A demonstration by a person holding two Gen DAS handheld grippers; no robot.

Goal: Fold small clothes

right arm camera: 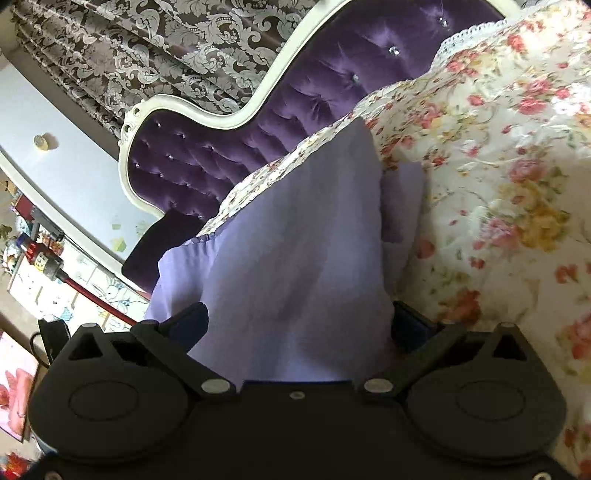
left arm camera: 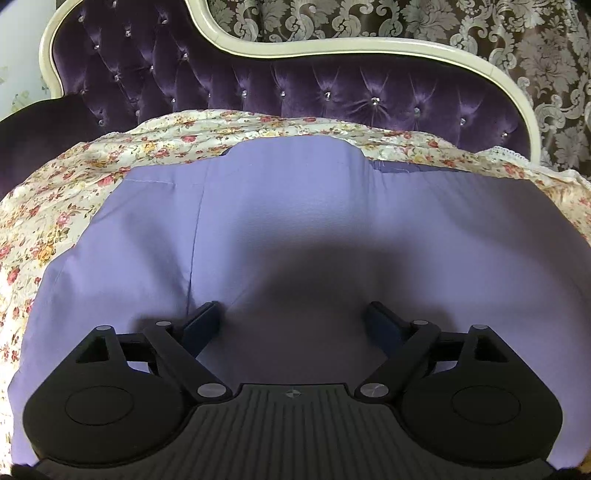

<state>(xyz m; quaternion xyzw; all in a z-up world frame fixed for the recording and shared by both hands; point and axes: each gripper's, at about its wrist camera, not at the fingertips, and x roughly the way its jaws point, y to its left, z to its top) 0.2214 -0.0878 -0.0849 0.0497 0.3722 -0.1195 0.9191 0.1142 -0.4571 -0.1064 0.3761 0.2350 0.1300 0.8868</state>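
Note:
A lilac garment (left arm camera: 295, 221) lies spread flat on a floral bedspread (left arm camera: 55, 206). My left gripper (left arm camera: 293, 317) is open, its jaws wide apart, hovering low over the garment's near part with its shadow on the cloth. In the right wrist view the same lilac garment (right arm camera: 295, 258) rises in a lifted fold between my right gripper's (right arm camera: 297, 321) wide-spread fingers. The cloth fills the gap between them. The frames do not show whether the fingers pinch it.
A purple tufted headboard (left arm camera: 332, 92) with a cream frame stands behind the bed. A patterned curtain (left arm camera: 443, 22) hangs behind it. The floral bedspread (right arm camera: 498, 184) fills the right of the right wrist view. Cluttered shelves (right arm camera: 37, 266) stand at the left.

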